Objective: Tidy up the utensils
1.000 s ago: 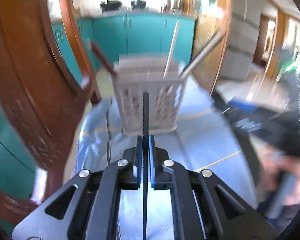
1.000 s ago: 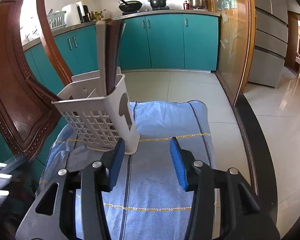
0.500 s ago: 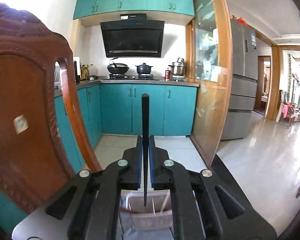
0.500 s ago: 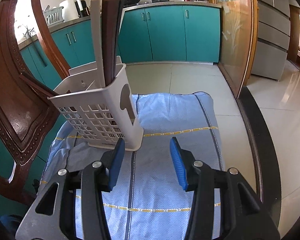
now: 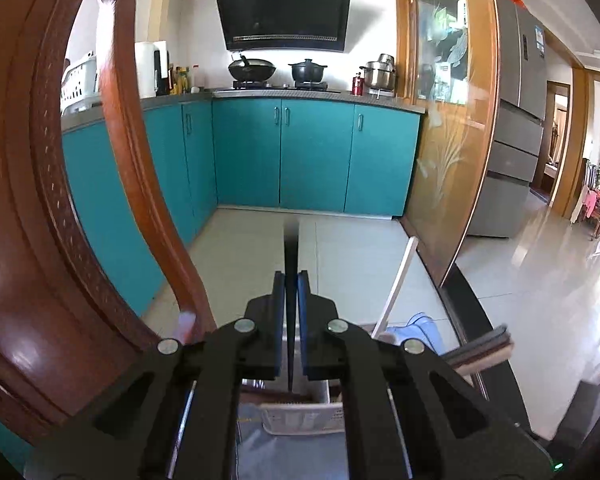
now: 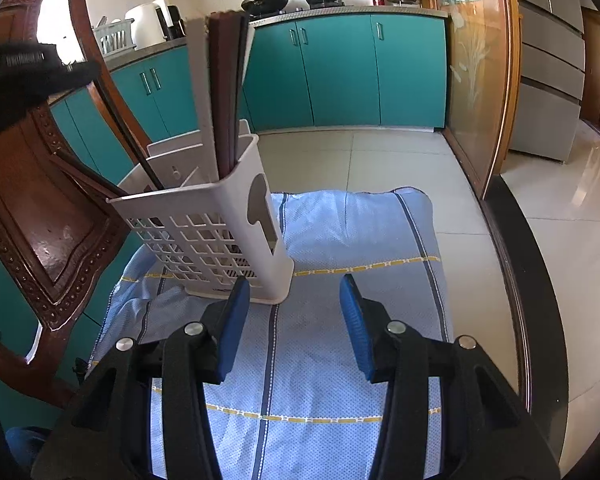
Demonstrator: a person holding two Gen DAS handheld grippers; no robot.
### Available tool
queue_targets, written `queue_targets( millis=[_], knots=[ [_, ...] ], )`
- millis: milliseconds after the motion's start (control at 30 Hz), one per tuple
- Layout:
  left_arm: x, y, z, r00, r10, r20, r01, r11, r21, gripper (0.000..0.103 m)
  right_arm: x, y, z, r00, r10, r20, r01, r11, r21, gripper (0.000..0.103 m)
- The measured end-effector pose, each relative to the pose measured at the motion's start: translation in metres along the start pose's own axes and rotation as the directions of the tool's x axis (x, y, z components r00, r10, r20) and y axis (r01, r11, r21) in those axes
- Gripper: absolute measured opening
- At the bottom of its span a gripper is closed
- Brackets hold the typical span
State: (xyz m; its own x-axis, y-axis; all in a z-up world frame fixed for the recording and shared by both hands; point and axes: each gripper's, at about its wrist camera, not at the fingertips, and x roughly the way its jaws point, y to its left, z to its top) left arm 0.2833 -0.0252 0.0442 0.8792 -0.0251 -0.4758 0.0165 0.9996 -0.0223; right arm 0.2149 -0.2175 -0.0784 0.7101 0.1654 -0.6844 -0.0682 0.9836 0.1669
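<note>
My left gripper is shut on a thin black chopstick and holds it above the white slotted utensil holder, whose top rim shows below the jaws. In the right wrist view the holder stands on a blue cloth with several brown and white chopsticks upright in it. The black chopstick slants down into the holder's left side. My right gripper is open and empty, low over the cloth just in front of the holder.
A carved wooden chair back stands close on the left of the holder. The table's dark glass edge runs along the right. Teal kitchen cabinets and tiled floor lie beyond.
My left gripper has risen from facing the holder's front to above it and tilted down, with the chopstick lowering into the holder. My right gripper has moved slightly closer to the holder.
</note>
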Motion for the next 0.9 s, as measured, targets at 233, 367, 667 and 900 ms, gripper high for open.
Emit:
queue_targets(
  millis=[233, 367, 667, 900],
  knots=[
    [-0.040, 0.004, -0.023, 1.000, 0.011, 0.020, -0.011, 1.000, -0.004, 0.046, -0.023, 0.008, -0.001, 0.994, 0.009, 0.108, -0.003, 0.998, -0.056, 0.055],
    [-0.092, 0.007, -0.057, 0.997, 0.032, 0.066, -0.033, 0.999, 0.021, 0.071, -0.060, 0.013, -0.017, 0.973, -0.007, 0.232, 0.034, 0.993, -0.113, 0.078],
    [-0.202, 0.003, -0.137, 0.992, 0.012, 0.127, -0.026, 0.994, 0.105, 0.098, -0.187, 0.023, -0.105, 0.885, -0.023, 0.465, 0.053, 0.997, -0.051, 0.100],
    [-0.269, 0.005, -0.168, 0.987, 0.009, 0.163, -0.031, 0.991, 0.133, 0.099, -0.254, 0.036, -0.132, 0.862, -0.160, 0.480, 0.183, 0.983, -0.002, 0.100]
  ],
)
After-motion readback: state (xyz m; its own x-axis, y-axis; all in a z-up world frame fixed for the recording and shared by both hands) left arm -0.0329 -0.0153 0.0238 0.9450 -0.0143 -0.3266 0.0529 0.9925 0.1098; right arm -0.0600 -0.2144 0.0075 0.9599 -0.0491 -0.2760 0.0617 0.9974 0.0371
